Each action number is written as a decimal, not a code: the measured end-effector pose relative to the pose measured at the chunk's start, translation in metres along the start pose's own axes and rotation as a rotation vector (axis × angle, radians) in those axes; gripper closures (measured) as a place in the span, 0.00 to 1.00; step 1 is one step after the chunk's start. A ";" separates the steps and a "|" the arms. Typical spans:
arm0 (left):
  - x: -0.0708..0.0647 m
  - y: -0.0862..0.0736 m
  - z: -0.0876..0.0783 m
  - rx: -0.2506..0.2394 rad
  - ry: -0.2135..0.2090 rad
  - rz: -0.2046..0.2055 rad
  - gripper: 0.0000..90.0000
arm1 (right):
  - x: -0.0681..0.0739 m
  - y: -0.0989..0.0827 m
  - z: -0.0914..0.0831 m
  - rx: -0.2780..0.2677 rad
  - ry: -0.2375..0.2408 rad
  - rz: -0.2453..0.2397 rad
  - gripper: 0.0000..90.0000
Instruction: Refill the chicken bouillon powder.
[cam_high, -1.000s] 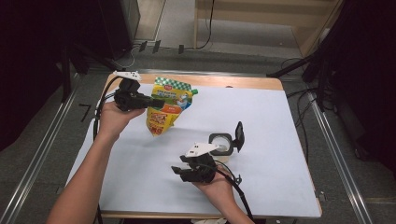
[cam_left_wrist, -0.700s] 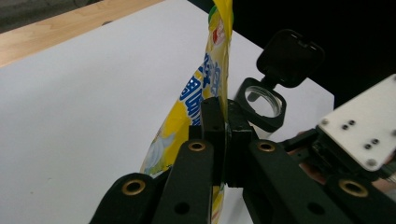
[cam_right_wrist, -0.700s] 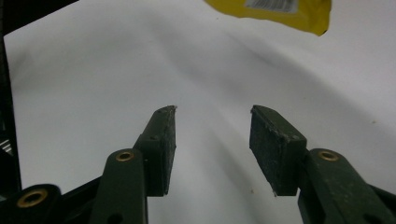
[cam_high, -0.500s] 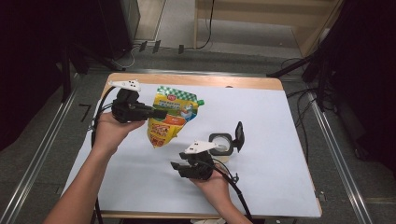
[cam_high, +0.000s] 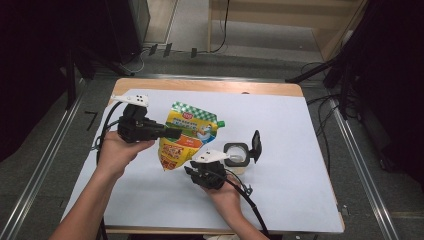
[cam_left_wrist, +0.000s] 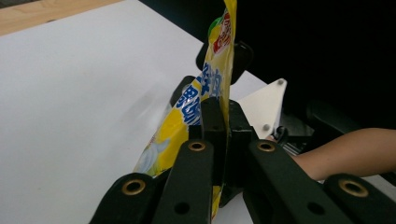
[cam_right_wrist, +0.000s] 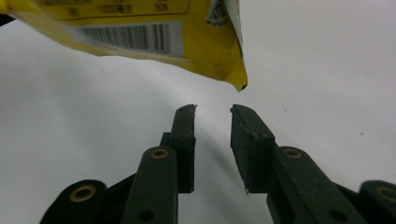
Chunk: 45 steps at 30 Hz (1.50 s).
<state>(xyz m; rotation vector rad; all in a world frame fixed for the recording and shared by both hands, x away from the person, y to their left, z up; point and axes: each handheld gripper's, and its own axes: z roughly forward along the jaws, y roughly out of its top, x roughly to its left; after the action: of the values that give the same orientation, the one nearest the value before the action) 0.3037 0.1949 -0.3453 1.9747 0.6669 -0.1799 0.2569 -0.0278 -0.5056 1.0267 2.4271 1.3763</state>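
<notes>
Left tongs: jaws clamped tight on yellow pouch, one only, held off desk, lower corner hanging just past right tongs. Right tongs: nothing gripped, narrow gap between jaws, just been closing, pouch corner above tips, not between them. One black-lidded round container just beside right tongs, lid flipped up. Two hands, two tongs. Wide bare white surface right of container and along near edge; wooden strip at far edge.
</notes>
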 end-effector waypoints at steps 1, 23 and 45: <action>-0.002 0.000 0.001 -0.003 -0.003 -0.004 1.00 | 0.000 -0.001 0.001 0.001 -0.001 0.003 0.81; -0.002 -0.006 0.008 -0.033 -0.097 -0.115 1.00 | 0.003 -0.009 -0.008 -0.128 -0.053 0.026 0.91; -0.004 -0.006 0.011 -0.077 -0.107 -0.155 1.00 | 0.015 -0.010 -0.015 -0.180 -0.032 -0.056 0.83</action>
<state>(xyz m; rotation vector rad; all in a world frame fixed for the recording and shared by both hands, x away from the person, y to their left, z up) 0.2988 0.1858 -0.3542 1.8266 0.7463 -0.3469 0.2339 -0.0319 -0.5021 0.9238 2.2429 1.5139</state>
